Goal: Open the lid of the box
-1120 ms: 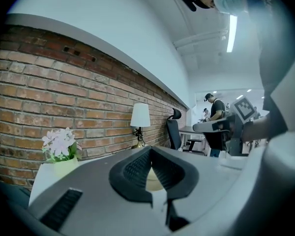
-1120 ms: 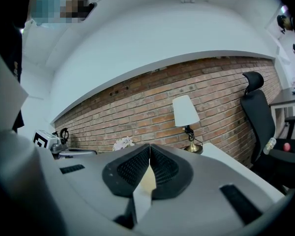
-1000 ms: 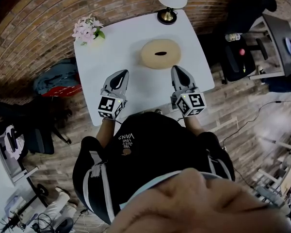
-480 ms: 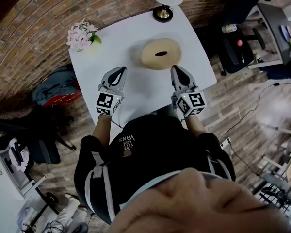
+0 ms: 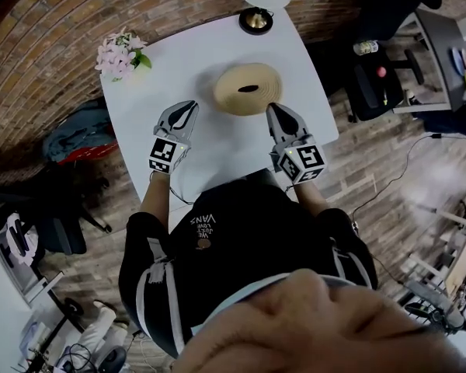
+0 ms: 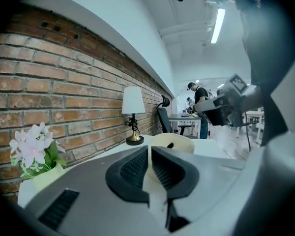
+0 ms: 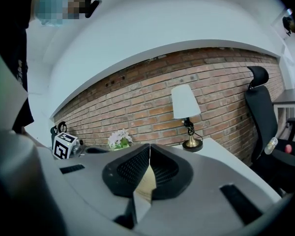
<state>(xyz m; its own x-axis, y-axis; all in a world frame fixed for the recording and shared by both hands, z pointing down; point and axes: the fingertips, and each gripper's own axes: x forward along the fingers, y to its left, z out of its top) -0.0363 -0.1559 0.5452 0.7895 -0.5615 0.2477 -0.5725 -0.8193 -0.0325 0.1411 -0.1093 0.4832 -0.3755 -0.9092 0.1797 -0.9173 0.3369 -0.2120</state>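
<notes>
Head view: round tan box (image 5: pixel 248 88) on white table (image 5: pixel 217 150), lid on, 12 o'clock from the person. Left gripper (image 5: pixel 188 109) at the box's 8 o'clock, apart from it. Right gripper (image 5: pixel 272 109) at 4 o'clock, just beside the rim.
Left gripper view: jaws clenched, empty, box ahead at 1 o'clock.
Right gripper view: jaws clenched, nothing gripped.

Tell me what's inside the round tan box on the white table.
The round tan box is closed by its tan lid. Only a dark oval spot at the lid's centre shows; whatever is inside is covered.
</notes>
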